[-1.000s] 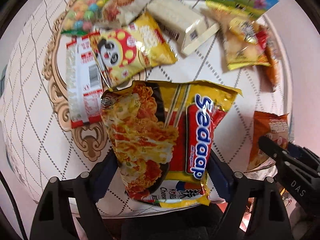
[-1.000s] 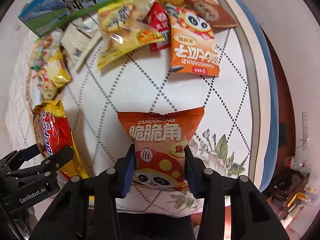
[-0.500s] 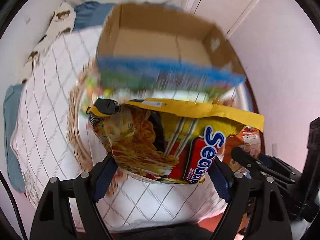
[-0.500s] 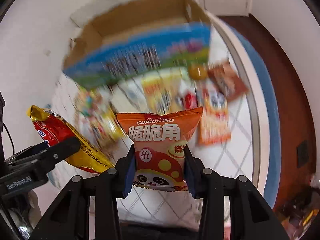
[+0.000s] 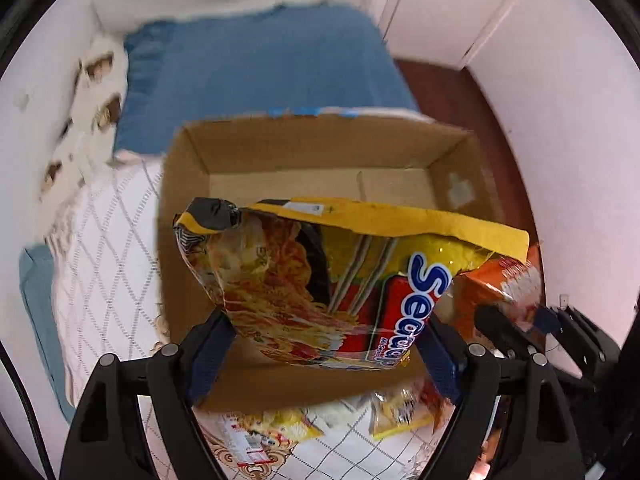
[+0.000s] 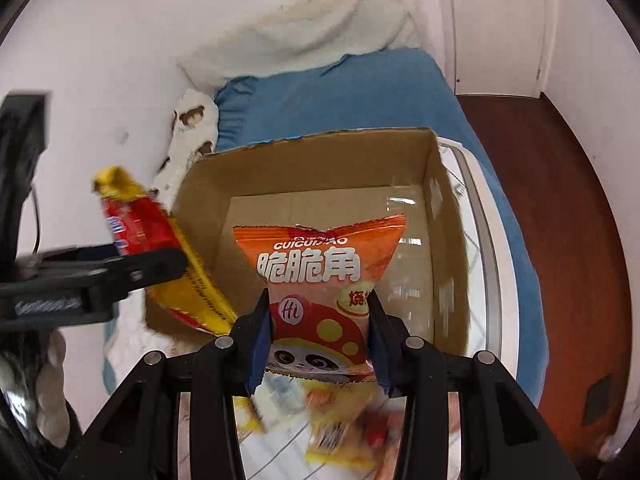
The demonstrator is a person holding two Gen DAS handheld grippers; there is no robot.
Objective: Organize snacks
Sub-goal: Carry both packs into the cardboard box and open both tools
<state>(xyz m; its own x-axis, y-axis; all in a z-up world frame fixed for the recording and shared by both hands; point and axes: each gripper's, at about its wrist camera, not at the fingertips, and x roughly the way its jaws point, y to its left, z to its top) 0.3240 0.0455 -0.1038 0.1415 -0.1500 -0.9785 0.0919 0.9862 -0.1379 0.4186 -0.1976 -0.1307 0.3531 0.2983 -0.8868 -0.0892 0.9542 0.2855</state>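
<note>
Left wrist view: left gripper (image 5: 324, 344) clamped on the yellow noodle packet (image 5: 340, 280), held above the open cardboard box (image 5: 192, 208); orange snack bag (image 5: 508, 284) just beside it on the right; loose snacks (image 5: 280, 428) lying on the quilted cloth (image 5: 108, 248) below.

Right wrist view: right gripper (image 6: 318, 340) pinched tight on the orange snack bag (image 6: 320, 276), over the box (image 6: 440, 240); noodle packet (image 6: 160, 248) at left, over the box's edge.
</note>
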